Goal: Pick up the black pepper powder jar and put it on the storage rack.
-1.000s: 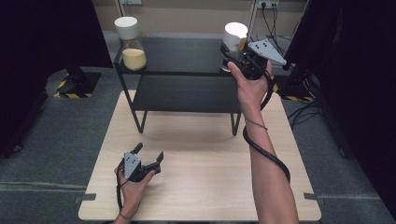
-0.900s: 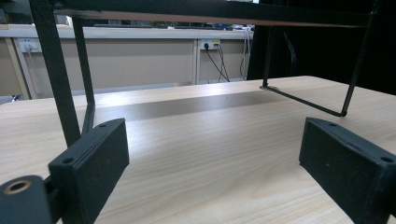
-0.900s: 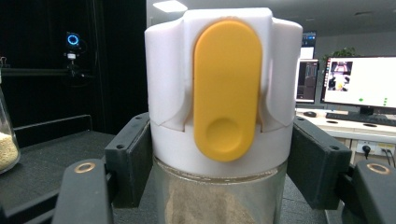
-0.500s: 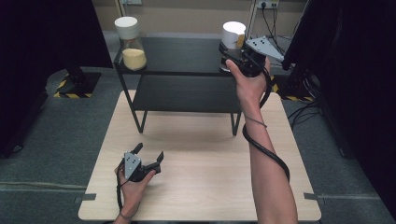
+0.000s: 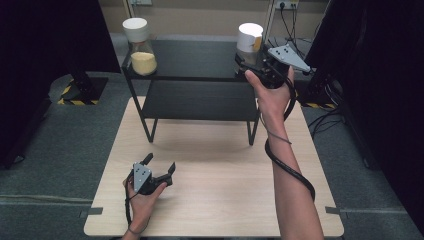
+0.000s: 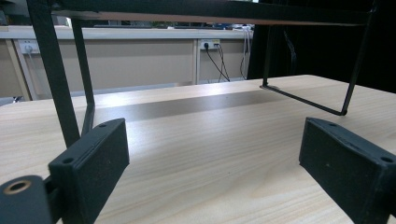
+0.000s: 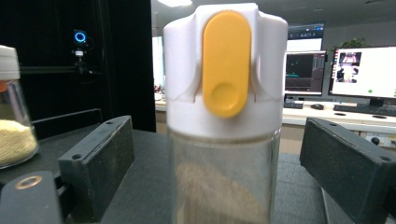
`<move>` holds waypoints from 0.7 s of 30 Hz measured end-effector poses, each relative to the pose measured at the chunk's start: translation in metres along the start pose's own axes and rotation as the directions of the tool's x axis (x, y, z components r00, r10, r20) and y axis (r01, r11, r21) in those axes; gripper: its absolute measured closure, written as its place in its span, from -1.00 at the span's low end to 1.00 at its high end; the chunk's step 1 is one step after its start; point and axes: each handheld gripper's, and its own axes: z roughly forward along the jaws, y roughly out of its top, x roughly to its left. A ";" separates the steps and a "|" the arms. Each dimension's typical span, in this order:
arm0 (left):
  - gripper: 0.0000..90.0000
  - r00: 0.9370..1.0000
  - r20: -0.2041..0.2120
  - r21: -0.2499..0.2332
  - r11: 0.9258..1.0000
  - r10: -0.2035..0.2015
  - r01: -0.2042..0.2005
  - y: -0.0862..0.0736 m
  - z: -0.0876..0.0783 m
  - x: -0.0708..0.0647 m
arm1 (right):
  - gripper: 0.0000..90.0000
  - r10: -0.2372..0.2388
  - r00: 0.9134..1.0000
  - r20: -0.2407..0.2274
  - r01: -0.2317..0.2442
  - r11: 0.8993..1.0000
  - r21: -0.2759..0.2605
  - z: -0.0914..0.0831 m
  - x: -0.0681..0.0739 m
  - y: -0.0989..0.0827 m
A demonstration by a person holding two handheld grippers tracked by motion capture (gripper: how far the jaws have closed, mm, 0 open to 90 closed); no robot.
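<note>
Glass and white plastic make up the jar (image 7: 226, 121) that stands between the two black jaws of the right gripper (image 5: 255, 62), on the right end of the black shelf's (image 5: 200, 60) top board. In the right gripper view the jar rises upright with its white cap and a yellow flip tab facing the camera, and a clear gap shows on each side between the glass and the pads (image 7: 100, 163). These jaws have just been opening; they stand apart around the jar without pressing it, so the jar is released and rests on the shelf. From above, the right hand (image 5: 272, 95) holds the gripper level at the shelf's right front corner, with the cable (image 5: 290, 170) looping down along the forearm.

A second jar (image 5: 140, 47), also white-capped and part filled with yellow grains, stands at the left end of the same board, well apart from the first. Nothing lies between the two.

Down on the wooden table (image 5: 225, 200), the left gripper (image 5: 160, 167) rests low in the left hand (image 5: 142, 200), jaws spread wide with nothing between them, pointing toward the shelf's legs (image 6: 53, 70).
</note>
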 end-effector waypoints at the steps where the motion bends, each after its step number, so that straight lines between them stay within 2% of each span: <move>1: -0.83 1.000 0.000 0.000 1.000 0.000 0.000 0.000 0.000 0.000 | -0.77 0.001 1.000 -0.006 -0.001 1.000 -0.003 -0.002 0.000 -0.001; 21: -0.83 1.000 0.000 0.000 1.000 -0.004 0.004 0.000 0.000 0.000 | -0.77 -0.026 0.997 -0.077 0.024 1.000 -0.020 -0.039 0.005 -0.027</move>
